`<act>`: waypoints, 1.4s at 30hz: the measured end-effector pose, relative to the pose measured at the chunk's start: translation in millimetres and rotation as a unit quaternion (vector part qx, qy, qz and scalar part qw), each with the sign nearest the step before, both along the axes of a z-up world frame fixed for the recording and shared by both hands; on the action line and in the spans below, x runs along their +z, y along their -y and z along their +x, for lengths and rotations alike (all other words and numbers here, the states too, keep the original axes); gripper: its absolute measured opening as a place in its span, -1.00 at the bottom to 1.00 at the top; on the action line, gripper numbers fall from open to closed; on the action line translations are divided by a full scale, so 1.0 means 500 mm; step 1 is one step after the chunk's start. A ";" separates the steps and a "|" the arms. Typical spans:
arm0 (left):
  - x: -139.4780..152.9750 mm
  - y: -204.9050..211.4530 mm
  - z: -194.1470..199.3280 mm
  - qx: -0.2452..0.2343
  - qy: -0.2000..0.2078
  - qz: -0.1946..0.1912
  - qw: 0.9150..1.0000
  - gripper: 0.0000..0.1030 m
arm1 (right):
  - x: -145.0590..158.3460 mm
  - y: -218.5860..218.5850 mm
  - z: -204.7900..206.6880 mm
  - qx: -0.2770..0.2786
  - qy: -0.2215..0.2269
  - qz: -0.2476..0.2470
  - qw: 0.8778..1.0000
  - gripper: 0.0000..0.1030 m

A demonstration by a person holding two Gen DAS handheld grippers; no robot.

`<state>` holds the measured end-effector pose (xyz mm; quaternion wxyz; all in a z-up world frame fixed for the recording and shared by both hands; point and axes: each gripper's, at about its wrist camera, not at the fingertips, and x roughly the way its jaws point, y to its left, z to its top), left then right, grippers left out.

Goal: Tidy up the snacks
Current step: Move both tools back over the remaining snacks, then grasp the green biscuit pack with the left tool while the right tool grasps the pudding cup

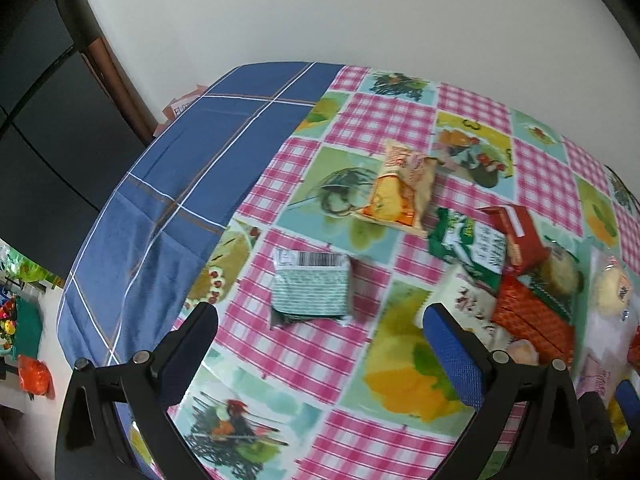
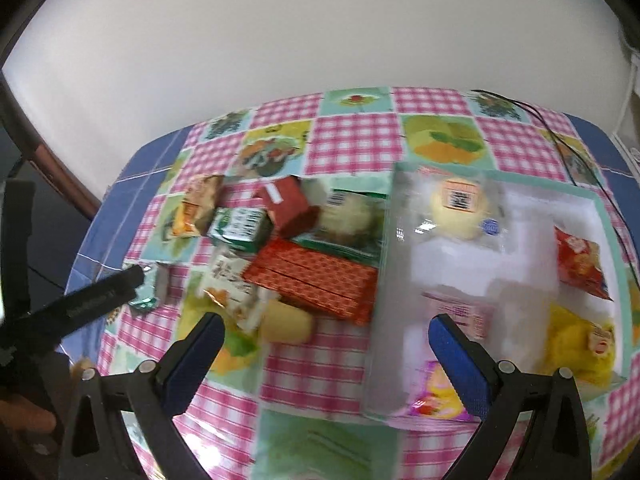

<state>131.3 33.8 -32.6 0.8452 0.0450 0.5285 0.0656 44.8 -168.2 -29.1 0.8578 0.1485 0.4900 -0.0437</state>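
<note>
My left gripper (image 1: 320, 320) is open and empty, just above and short of a green striped snack packet (image 1: 310, 289) lying flat on the tablecloth. An orange chip bag (image 1: 400, 190) lies beyond it. To the right is a pile: a green-white packet (image 1: 472, 244), a small red box (image 1: 516, 236) and a red patterned box (image 1: 532, 320). My right gripper (image 2: 326, 334) is open and empty above the table, between the red patterned box (image 2: 316, 280) and a white tray (image 2: 532, 216) that holds a clear-wrapped yellow bun (image 2: 460, 208), a red packet (image 2: 580, 264) and a yellow packet (image 2: 580, 340).
The table has a pink checked cloth (image 1: 320, 360) over a blue cloth (image 1: 160, 200); its left edge drops to the floor. A white wall (image 2: 320, 40) stands behind. A black cable (image 2: 560, 140) runs along the far right. The left gripper's arm (image 2: 80, 304) shows at left.
</note>
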 end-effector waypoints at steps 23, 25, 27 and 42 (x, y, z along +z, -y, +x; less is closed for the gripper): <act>-0.143 -0.075 0.111 0.018 -0.072 -0.025 0.997 0.65 | -0.137 -0.078 0.101 0.002 -0.085 0.008 0.996 -0.03; -0.150 -0.071 0.117 0.012 -0.074 -0.028 0.997 0.40 | -0.144 -0.077 0.102 -0.001 -0.089 0.007 0.996 -0.12; -0.153 -0.068 0.118 0.011 -0.075 -0.025 0.997 0.25 | -0.145 -0.073 0.101 -0.003 -0.089 0.008 0.996 -0.19; -0.081 -0.044 0.079 0.008 -0.043 -0.024 0.999 0.11 | -0.090 -0.063 0.082 -0.013 -0.072 0.024 0.997 -0.21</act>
